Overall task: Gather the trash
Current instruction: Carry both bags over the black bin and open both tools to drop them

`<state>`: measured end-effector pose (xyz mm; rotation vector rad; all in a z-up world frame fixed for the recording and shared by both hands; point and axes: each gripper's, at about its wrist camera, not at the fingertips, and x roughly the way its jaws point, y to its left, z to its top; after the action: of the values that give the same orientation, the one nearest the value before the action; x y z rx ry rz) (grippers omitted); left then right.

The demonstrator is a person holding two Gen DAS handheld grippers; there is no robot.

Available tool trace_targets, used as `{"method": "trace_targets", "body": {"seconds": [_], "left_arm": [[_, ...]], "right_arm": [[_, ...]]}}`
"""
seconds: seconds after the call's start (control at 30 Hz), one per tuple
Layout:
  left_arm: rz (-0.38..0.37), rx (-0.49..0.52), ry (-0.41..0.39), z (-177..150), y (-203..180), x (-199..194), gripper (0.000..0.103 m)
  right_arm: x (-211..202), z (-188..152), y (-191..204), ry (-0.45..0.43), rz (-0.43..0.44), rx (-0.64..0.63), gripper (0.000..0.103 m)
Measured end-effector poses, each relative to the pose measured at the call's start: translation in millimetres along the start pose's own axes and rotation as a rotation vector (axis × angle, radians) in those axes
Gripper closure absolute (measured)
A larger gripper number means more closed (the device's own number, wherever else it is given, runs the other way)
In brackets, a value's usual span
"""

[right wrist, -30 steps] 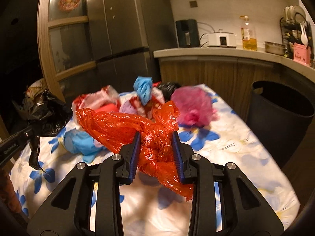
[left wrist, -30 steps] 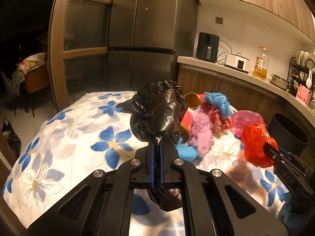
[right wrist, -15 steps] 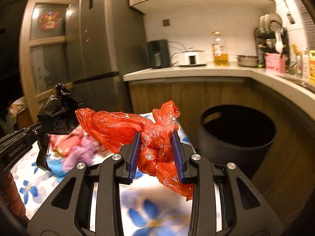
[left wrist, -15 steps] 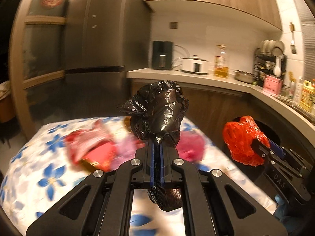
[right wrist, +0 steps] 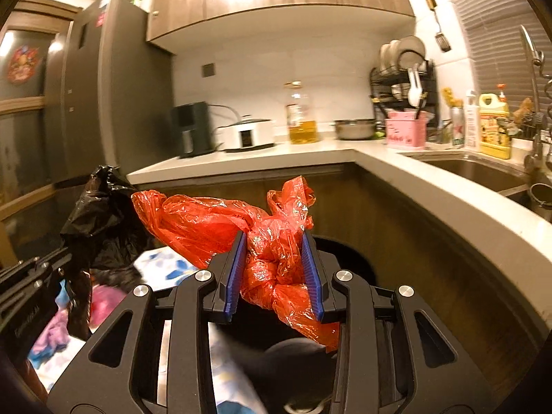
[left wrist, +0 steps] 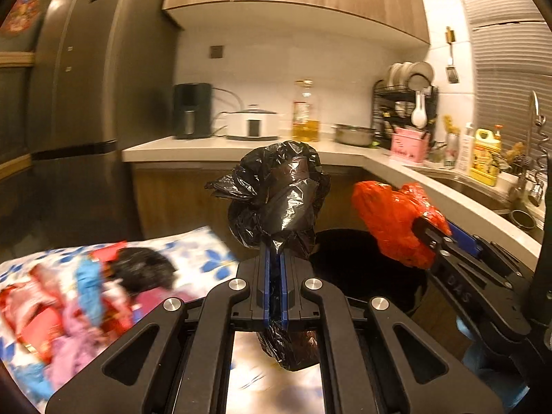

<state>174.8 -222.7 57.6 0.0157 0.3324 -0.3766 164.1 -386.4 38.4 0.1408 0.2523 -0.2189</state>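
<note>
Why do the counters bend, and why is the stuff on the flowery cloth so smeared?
Left wrist view: fisheye lens bows the countertop; the trash pile is motion-blurred, yet the black bag in the left gripper stays sharp. Right wrist view: same curvature, warm glare overhead, red bag crisp.

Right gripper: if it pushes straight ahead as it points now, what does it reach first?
Probably the wooden cabinet front under the counter, passing above the black bin; depth is unclear. The right gripper holds the red bag.

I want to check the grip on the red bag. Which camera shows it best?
The right wrist view: the red bag sits centred between the right gripper's blue pads, sharp. The left wrist view shows it from the side, slightly blurred.
</note>
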Motion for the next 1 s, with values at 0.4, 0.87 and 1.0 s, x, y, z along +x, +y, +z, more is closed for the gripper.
{"method": "trace_targets", "body": {"seconds": [0.4,0.87,1.0], "left_arm": [[-0.125,-0.003,0.039,-3,-37,60,0.098],[-0.150,0.009,0.114,-18,-45,93,0.084],[-0.150,-0.002,0.122,-21,-42,96,0.070]], "right_arm": [[36,5,-38,0.014,-0.049,0.013,0.070],[68,-4,-48,0.073,-0.058,0.009,0.061],[73,-6,-52,0.085,-0.062,0.018,0.051]]}}
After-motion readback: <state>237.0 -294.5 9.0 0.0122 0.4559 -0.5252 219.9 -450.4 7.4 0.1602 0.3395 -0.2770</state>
